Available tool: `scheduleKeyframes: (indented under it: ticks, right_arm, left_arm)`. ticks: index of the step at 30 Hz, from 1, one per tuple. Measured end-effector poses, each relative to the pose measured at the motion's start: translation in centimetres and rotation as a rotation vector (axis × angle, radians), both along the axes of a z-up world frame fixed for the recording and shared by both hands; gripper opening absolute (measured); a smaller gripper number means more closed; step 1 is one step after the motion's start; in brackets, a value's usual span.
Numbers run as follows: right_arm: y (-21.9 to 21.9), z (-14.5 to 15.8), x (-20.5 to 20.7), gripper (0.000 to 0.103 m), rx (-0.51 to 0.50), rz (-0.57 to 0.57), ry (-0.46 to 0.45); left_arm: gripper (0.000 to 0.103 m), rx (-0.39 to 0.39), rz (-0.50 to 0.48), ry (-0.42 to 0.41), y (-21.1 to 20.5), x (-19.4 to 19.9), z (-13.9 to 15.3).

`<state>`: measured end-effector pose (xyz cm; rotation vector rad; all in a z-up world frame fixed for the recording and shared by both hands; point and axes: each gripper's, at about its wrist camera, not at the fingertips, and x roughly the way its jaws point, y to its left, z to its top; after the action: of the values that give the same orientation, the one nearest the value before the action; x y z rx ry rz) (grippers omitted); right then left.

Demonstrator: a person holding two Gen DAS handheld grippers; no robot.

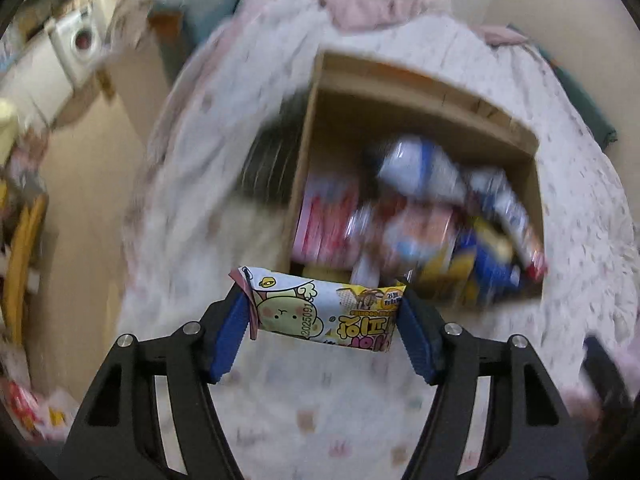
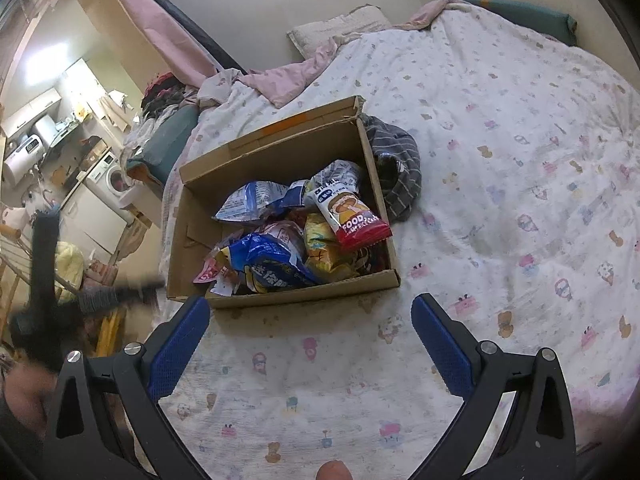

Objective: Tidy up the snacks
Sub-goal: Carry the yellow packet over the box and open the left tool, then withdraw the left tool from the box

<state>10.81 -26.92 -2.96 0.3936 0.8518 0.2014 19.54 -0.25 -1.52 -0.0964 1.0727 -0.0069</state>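
We've got the left gripper (image 1: 322,312) clamped on a small yellow-and-white snack packet (image 1: 326,314), blue pads pressing its two short ends, packet lifted clear of the bedsheet (image 1: 320,420). It hangs just in front of the near wall of the cardboard box (image 1: 436,88); background in the left wrist view is badly blurred, so box contents there are only colour smears.

Our right gripper (image 2: 310,340) stands wide open w/ nothing between the pads, held over the patterned sheet just short of the box (image 2: 280,300). Right wrist view is sharp: box sits on the bed, flaps up, approx. half full of snack bags. On top, a red-and-white rice cake bag (image 2: 352,216), a blue bag (image 2: 276,268) near the front wall, a yellow bag (image 2: 324,248) between them. Grey striped cloth (image 2: 400,172) lies against the box's right wall. Pink blanket (image 2: 280,84) and pillow (image 2: 340,28) beyond.
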Motion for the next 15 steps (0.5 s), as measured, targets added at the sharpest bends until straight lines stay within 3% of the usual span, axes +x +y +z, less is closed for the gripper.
scheduleKeyframes:
  ticks: [4, 8, 15]
  right_arm:
    - [-0.2, 0.1, 0.1, 0.103, 0.010, -0.014, -0.007]
    - [-0.5, 0.0, 0.3, 0.103, -0.007, -0.022, -0.008]
    - [-0.7, -0.4, 0.7, 0.103, -0.004, -0.018, -0.002]
  left_arm:
    - [0.066, -0.063, -0.034, 0.005, -1.3, 4.5, -1.2]
    - [0.068, -0.031, -0.079, -0.060, -3.5, 5.7, -1.4]
    - [0.074, -0.038, -0.044, -0.040, -3.3, 7.7, -2.3]
